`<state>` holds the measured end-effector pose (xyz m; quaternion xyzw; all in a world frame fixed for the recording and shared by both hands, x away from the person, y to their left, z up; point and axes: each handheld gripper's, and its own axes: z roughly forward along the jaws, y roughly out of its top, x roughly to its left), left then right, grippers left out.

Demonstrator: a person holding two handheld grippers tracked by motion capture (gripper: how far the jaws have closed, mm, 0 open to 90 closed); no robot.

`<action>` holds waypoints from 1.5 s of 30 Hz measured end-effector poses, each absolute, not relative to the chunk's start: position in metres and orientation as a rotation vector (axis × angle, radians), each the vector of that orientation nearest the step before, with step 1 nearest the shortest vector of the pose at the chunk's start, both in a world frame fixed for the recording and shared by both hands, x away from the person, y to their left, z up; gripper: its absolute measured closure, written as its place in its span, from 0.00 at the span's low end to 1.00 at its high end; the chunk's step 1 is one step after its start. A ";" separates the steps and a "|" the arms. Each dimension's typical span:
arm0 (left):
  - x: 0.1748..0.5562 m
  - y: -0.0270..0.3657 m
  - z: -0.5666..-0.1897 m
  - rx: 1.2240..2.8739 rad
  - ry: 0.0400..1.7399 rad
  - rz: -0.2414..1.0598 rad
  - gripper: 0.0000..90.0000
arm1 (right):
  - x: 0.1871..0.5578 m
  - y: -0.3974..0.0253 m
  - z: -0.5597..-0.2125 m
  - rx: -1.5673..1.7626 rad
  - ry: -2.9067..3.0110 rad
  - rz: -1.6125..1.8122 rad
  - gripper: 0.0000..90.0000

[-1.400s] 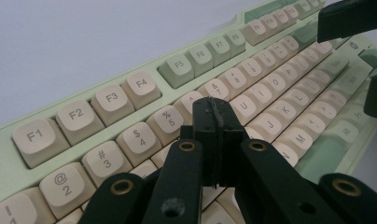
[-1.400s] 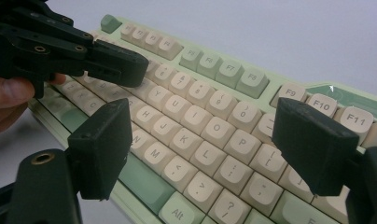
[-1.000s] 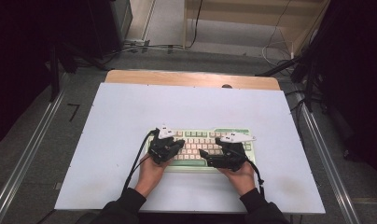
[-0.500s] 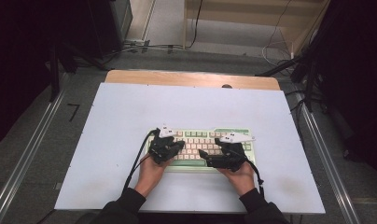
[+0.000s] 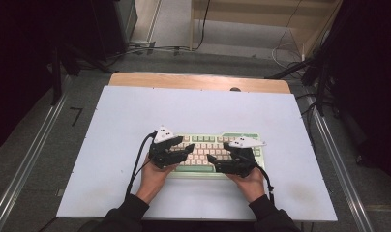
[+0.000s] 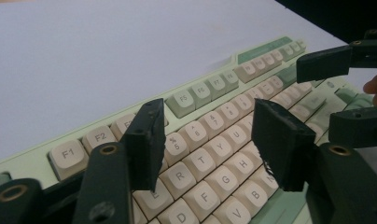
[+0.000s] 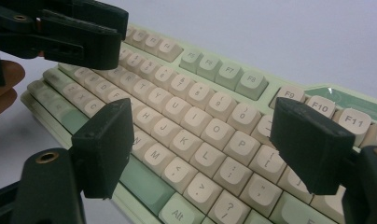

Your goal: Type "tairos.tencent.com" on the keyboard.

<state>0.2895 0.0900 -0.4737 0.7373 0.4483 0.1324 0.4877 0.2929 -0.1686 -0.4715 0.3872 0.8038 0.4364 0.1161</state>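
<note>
Two grippers over one keyboard [image 5: 218,152], which lies on the near half of the pale table [image 5: 135,111], long side parallel to the near edge. Left gripper [image 5: 186,149] sits over the keyboard's left end, jaws pointing right; right gripper [image 5: 212,159] sits over the right-centre, jaws pointing left. The tips face each other, close but apart.

Left gripper view: left gripper [image 6: 205,140] has jaws spread, nothing between them, hovering above the R/T/Y/G keys of the keyboard [image 6: 210,154]; contact with the keycaps can't be told. The right gripper [image 6: 345,88] shows at the far right.

Right gripper view: right gripper [image 7: 200,140] also spread wide, empty, above the J/K/L/P area of the keyboard [image 7: 196,116]; the left gripper [image 7: 70,35] is at upper left.

Open room: wide bare table behind the keyboard and to its left, a narrower strip to its right, a thin strip in front where the hands rest. Wooden strip [image 5: 198,81] runs along the far table edge.
</note>
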 end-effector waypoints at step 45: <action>0.277 0.130 -0.466 1.686 1.176 0.448 0.32 | 0.292 -0.174 -0.468 1.162 2.339 1.311 0.85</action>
